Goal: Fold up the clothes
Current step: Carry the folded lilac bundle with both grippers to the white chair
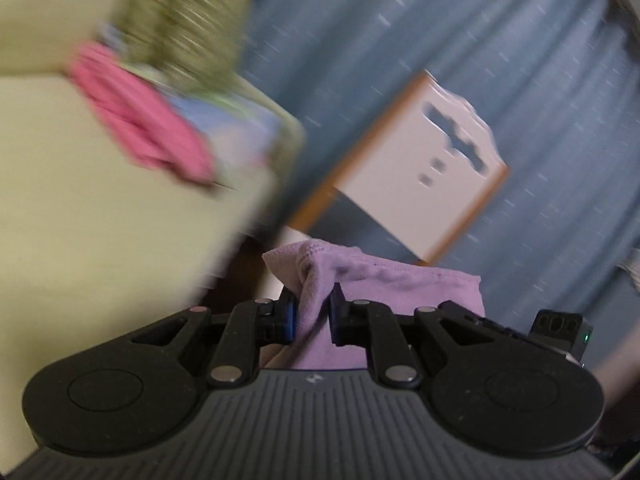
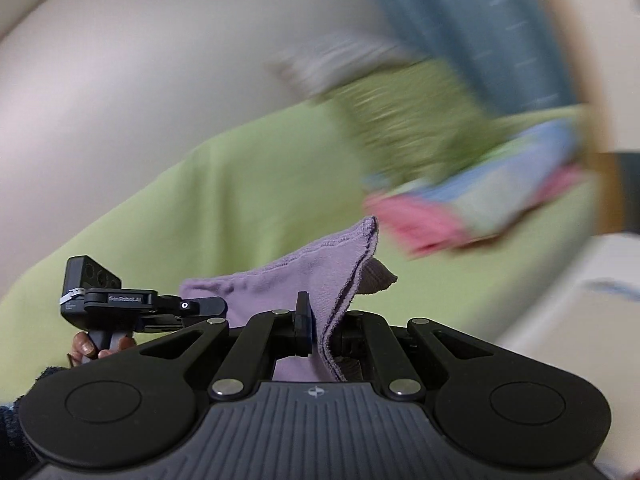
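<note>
The left gripper (image 1: 313,312) appears at the bottom centre of the left wrist view. Its fingers (image 1: 287,316) are nearly closed and clamp a bunched fold of the lilac cloth (image 1: 400,284). The cloth spreads rightward from the grip across the lower middle of the frame, with a stitched hem along its upper edge.

The right gripper (image 2: 320,320) appears at the bottom centre of the right wrist view. Its fingers (image 2: 303,320) are nearly closed on another edge of the same cloth. From this grip the cloth rises to a pointed corner in the middle of the frame and extends left toward the other gripper body, visible at lower left. A hand (image 2: 96,346) holds that gripper's handle, and a dark sleeve (image 2: 24,412) shows at the left edge.

The cloth is held between both grippers above the green bed (image 2: 240,184). Whether it touches the bed cannot be determined.

Background detail is motion-blurred in both views. A pile (image 1: 144,120) of pink, blue and green laundry lies on the bed: upper left of the left view, right middle of the right view. A blue curtain (image 1: 400,40) fills the upper right of the left view. A white box (image 1: 424,160) with orange edges sits in front of it.
</note>
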